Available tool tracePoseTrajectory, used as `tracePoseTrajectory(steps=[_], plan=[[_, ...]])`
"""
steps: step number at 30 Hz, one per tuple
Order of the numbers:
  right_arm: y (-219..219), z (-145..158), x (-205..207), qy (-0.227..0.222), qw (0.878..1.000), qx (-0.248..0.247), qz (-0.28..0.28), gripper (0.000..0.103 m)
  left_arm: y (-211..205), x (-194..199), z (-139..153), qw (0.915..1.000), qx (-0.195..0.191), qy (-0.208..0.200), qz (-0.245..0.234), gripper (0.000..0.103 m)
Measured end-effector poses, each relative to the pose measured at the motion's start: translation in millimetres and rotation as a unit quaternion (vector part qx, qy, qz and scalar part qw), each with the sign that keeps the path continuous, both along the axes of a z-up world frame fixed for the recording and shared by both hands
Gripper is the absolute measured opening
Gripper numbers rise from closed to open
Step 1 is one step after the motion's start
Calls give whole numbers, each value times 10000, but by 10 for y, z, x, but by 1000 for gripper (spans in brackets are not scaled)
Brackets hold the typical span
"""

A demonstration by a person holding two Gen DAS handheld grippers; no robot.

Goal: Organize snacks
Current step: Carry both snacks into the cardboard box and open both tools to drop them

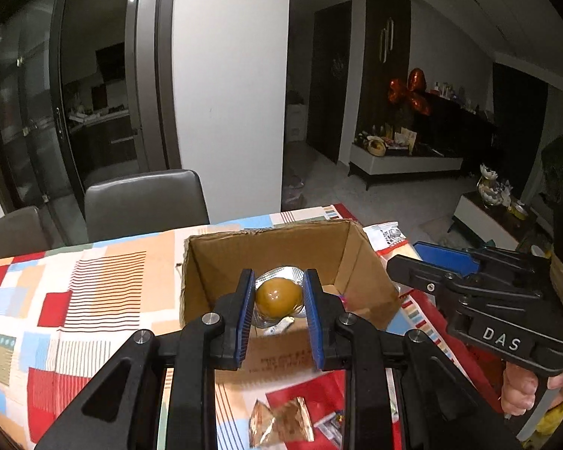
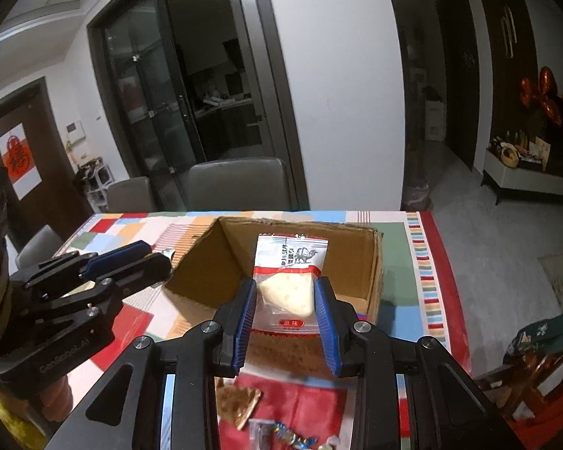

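An open cardboard box (image 1: 368, 262) stands on the patterned tablecloth; it also shows in the right wrist view (image 2: 360, 251). My left gripper (image 1: 278, 300) is shut on a brown round snack in a foil-backed clear pack (image 1: 277, 296), held over the box's front edge. My right gripper (image 2: 285, 300) is shut on a clear red-trimmed bag with a white wedge snack (image 2: 291, 285), held above the box's near wall. The right gripper also shows in the left wrist view (image 1: 431, 258), beside the box's right wall. The left gripper shows in the right wrist view (image 2: 131, 258), left of the box.
A gold-brown wrapped snack (image 1: 281, 423) and small candies (image 2: 281, 431) lie on the cloth in front of the box. Another gold wrapper (image 2: 240, 405) lies there too. Two grey chairs (image 1: 142, 202) stand behind the table. The table's right edge (image 2: 443, 262) drops to the floor.
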State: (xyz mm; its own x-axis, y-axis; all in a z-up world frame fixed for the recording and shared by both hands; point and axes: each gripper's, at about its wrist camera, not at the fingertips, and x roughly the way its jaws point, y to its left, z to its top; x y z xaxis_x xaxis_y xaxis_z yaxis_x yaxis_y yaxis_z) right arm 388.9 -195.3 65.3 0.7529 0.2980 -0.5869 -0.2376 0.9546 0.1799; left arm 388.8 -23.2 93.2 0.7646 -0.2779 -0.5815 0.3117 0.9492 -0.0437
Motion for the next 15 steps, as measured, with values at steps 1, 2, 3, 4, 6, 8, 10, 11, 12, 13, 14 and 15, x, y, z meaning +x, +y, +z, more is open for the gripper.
tracePoseTrajectory(steps=[1,2,3,4,6,8,10,11,12,13,14,15], plan=[[4,-6,69,48,10000,-5,7,33,-9,52,-10,10000,-2,40,-13,26],[7,-8,101,77,10000,-7,-3,33,-23,108,-22,10000,0,70,-11,26],[9,-21,159,113,9999,-16,-30,33,-35,165,-35,9999,0,105,14,27],[16,-32,199,148,9999,-33,-36,34,-38,239,-51,9999,-20,167,31,27],[19,-62,300,252,9996,-91,-55,38,-50,337,-76,9996,-10,258,80,42],[6,-85,323,295,9992,-164,-192,49,-63,362,-93,9995,49,239,224,56],[-28,-92,303,259,9991,-160,-290,49,-42,320,-89,9993,92,186,304,56],[-37,-94,284,271,9991,-151,-280,49,-37,286,-86,9993,86,194,314,56],[-44,-99,248,283,9992,-129,-265,49,-22,235,-76,9993,72,214,310,56],[-42,-90,225,283,9992,-120,-264,49,-18,192,-70,9992,81,222,323,58],[-44,-83,172,266,9992,-120,-273,49,-15,122,-56,9991,111,193,354,58],[-41,-80,120,249,9992,-133,-266,49,9,62,-39,9990,144,135,411,58]])
